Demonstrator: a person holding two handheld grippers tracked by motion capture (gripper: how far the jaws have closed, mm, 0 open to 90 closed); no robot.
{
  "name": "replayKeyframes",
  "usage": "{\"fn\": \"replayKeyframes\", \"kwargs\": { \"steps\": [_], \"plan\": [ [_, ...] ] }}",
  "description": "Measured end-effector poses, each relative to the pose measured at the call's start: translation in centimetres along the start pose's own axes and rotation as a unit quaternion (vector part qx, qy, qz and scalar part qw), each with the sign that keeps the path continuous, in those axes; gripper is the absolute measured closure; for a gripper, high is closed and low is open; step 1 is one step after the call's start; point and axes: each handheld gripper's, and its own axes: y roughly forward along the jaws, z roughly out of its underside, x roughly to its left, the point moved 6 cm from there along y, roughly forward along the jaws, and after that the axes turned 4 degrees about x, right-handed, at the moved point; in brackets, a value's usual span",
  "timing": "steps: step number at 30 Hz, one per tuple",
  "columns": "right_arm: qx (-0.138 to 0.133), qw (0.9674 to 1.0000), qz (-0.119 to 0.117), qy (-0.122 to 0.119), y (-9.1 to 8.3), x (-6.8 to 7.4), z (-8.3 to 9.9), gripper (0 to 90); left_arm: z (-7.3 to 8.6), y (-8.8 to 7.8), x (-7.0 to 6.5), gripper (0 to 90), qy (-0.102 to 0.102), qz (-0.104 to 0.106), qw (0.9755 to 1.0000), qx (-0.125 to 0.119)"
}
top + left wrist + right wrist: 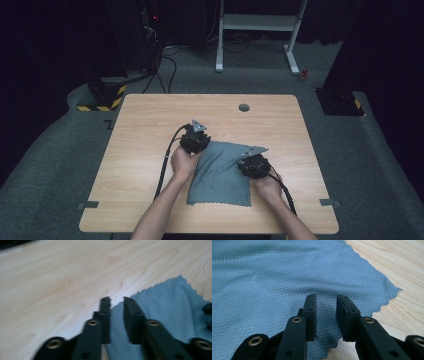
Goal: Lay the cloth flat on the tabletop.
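The grey-blue cloth lies flat on the wooden table, toward the near edge and a little right of its middle, folded into a rough rectangle with a pinked hem. It looks as if a fold has been laid down and let go, since neither tool holds fabric; whether another fold is wanted I cannot tell, so at most some smoothing or a further fold is left. The left gripper sits at the cloth's far-left corner, the right gripper over its right edge. From above, the jaws are hidden under the gripper bodies. The left gripper view shows that gripper parted above the zigzag hem, nothing pinched. The right gripper view shows the right gripper likewise spread over the diamond weave, near a corner of the cloth.
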Motion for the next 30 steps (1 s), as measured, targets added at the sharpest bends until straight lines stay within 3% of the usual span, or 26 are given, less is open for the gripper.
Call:
{"fn": "replayKeyframes", "kwargs": {
  "steps": [7, 13, 17, 22, 24, 30],
  "plan": [
    [-0.019, 0.9997, -0.005, 0.014, 0.0, -0.1, 0.4, 68.9, 2.9, 0.1, 0.1, 61.1, -0.008, 0.003, 0.9996, 0.025],
    [-0.047, 0.9986, -0.002, 0.026, 0.1, -0.1, 0.9, 66.9, 4.2, 0.7, 0.0, 59.9, -0.017, 0.007, 0.9987, 0.047],
    [-0.056, 0.9978, 0.005, 0.037, 0.0, -0.1, 1.1, 65.1, 4.7, 1.5, 0.1, 65.6, -0.026, 0.003, 0.9975, 0.065],
    [-0.055, 0.9976, 0.003, 0.041, 0.0, -0.2, 1.1, 64.6, 4.5, 1.5, -0.7, 86.5, -0.001, 0.006, 0.9974, 0.071],
    [-0.055, 0.9976, 0.002, 0.042, 0.0, -0.1, 1.1, 64.6, 4.4, 1.6, -0.9, 87.9, 0.006, 0.005, 0.9972, 0.074],
    [-0.055, 0.9976, 0.003, 0.040, 0.1, -0.2, 1.1, 64.6, 2.6, 0.4, -2.2, 88.7, 0.001, 0.039, 0.9986, 0.035]
  ]
}}
